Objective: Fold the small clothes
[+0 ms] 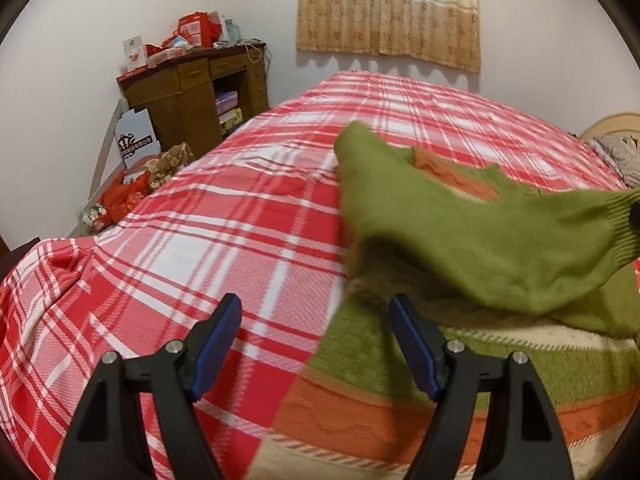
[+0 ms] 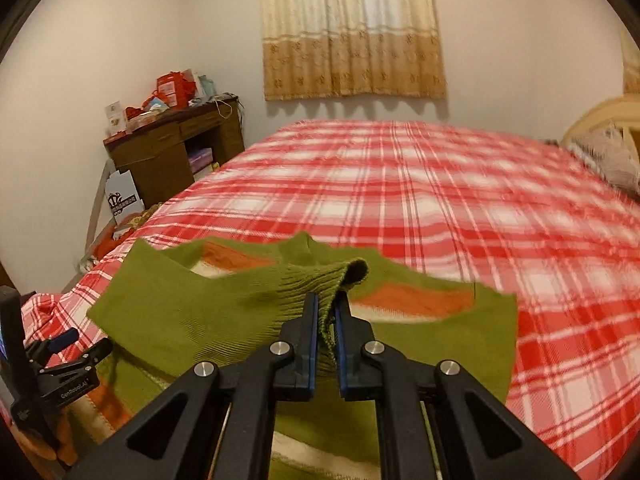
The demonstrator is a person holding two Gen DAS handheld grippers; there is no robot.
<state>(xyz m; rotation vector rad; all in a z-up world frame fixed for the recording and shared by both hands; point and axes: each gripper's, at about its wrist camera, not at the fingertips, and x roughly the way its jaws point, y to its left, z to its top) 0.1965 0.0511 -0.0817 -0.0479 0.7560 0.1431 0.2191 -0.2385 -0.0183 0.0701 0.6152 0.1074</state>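
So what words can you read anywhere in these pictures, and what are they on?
"GenRoboAI", roughly: small white letters on the black clamp at the left edge of the right wrist view.
White box beside the desk: a crown logo above a line of print, too blurred to read.
Red boxes on the desk: print too small to read.

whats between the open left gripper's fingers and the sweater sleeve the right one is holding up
Nothing. In the left wrist view the left hand-held gripper has only plaid bedspread and sweater body before the sleeve.
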